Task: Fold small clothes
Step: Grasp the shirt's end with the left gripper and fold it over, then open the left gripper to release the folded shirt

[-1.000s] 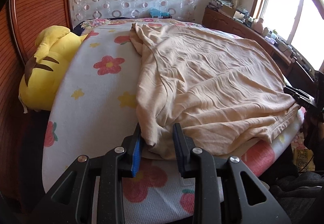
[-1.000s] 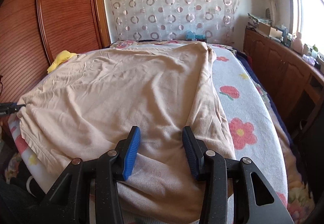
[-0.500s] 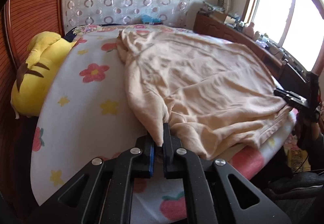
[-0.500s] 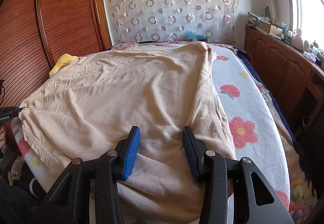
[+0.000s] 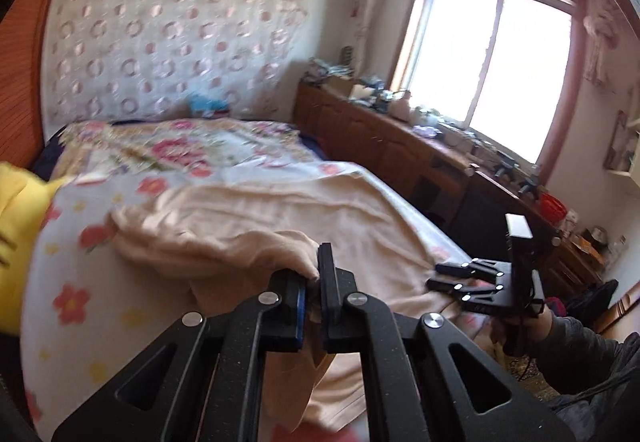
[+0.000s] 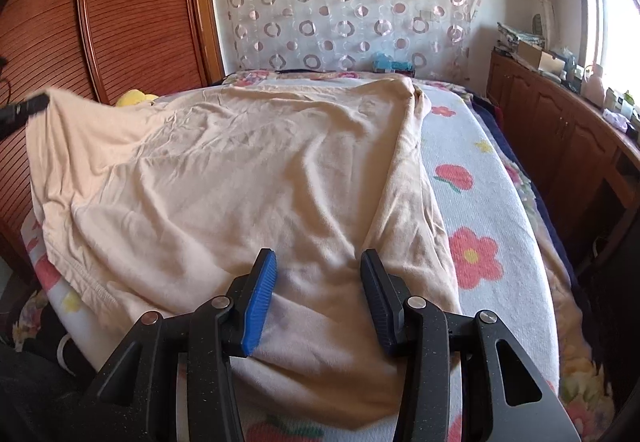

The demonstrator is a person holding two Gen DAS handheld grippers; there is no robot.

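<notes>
Left wrist view, bottom centre: the left gripper (image 5: 314, 292) has its fingers clamped together on a bunched corner of the beige garment (image 5: 360, 226), which hangs from them and trails away toward the middle of the frame across the floral bedspread (image 5: 72, 282). At lower right the right gripper (image 5: 452, 280) rests at the garment's other near corner. In the right wrist view its fingers (image 6: 260, 302) stand apart at the bottom edge with cloth lying between them, unpinched. Beyond, the garment runs lengthwise toward the upper centre, and its lifted corner sits at the upper left. The fold probably needs both near corners carried toward that far end, so the right side needs a grip first.
</notes>
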